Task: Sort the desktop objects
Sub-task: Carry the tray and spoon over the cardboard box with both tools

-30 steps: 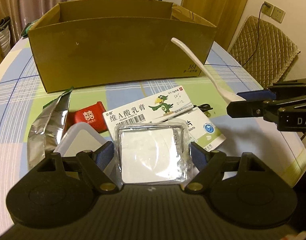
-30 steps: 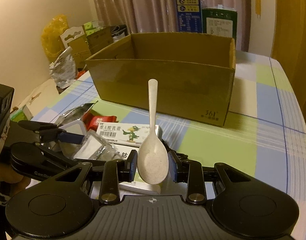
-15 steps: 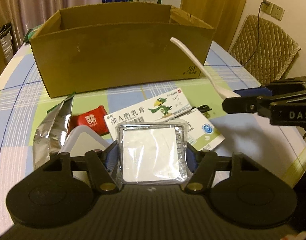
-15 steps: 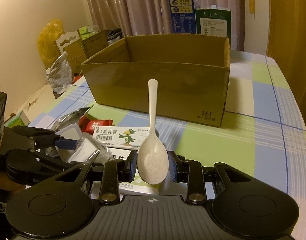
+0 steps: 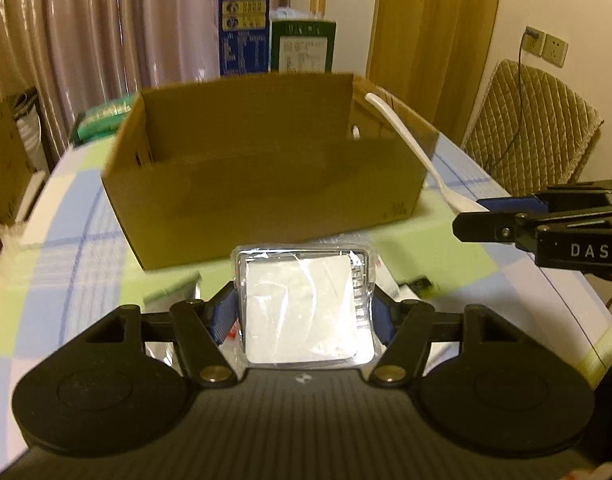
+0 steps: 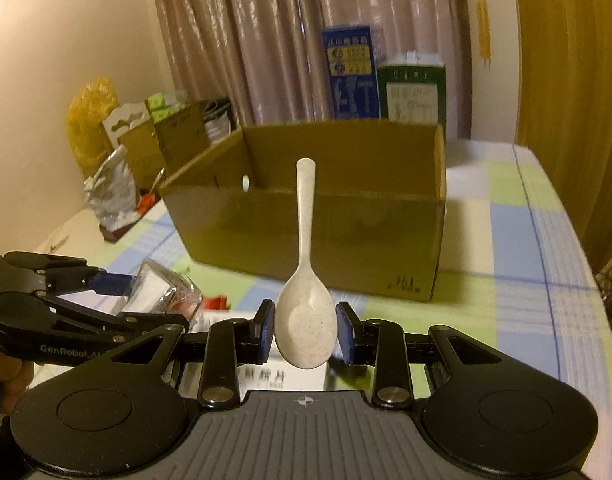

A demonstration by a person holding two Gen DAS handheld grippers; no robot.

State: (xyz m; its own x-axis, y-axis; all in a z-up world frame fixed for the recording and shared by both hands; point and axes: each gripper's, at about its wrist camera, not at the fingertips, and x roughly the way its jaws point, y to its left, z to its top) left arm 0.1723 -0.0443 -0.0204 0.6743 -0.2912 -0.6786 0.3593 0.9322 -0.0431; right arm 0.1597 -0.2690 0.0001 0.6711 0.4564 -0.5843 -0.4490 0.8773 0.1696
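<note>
Both tools higher — packet [image 5: 306, 304], spoon [image 6: 306, 312] gripped

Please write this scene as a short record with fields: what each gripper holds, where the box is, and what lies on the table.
left gripper: shut on the wrapped square packet, held off the table
right gripper: shut on the bowl of the white spoon, handle pointing up and away
cardboard box: open at the top, on the table ahead of both grippers
table: checked cloth; medicine boxes lie under the grippers
behind the box: blue carton and green carton
</note>
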